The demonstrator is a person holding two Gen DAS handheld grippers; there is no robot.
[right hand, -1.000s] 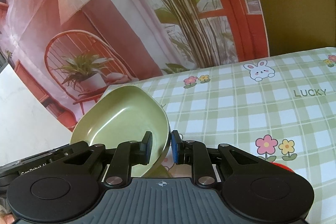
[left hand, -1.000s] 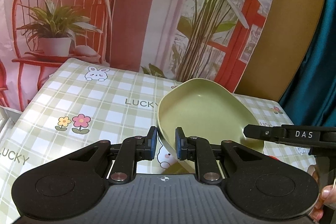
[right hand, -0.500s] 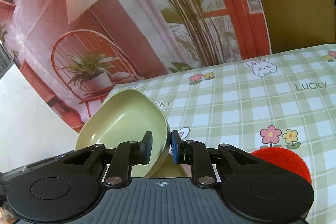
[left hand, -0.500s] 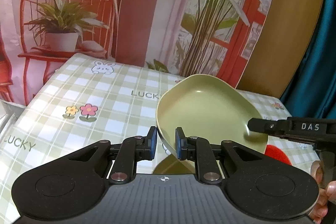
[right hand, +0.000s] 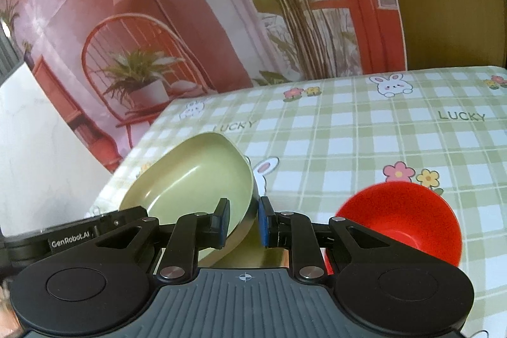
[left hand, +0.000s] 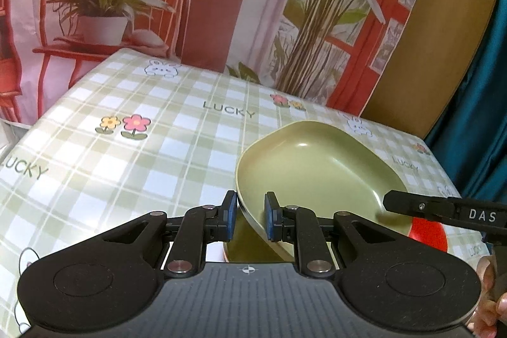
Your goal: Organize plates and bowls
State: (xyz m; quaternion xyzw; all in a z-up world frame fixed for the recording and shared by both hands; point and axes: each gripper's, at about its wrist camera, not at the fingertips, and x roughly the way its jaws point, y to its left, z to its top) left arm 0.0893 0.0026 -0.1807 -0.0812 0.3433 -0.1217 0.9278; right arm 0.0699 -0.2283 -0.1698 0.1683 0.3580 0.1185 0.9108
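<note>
Both grippers, left (left hand: 248, 219) and right (right hand: 241, 222), are pinching opposite rims of the green plate (left hand: 312, 171), carrying it tilted above the table (left hand: 126, 167). The red bowl (right hand: 401, 219) is sitting beside it, unstacked; organizing appears barely begun.

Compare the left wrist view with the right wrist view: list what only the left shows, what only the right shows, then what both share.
Only the left wrist view shows the teal curtain and the right gripper's finger marked DAS.

Only the right wrist view shows the red bowl nearly whole, standing open on the tablecloth; the left view catches just a red sliver.

Both show the green plate, tilted and clamped at its rim by the left gripper and the right gripper.
</note>
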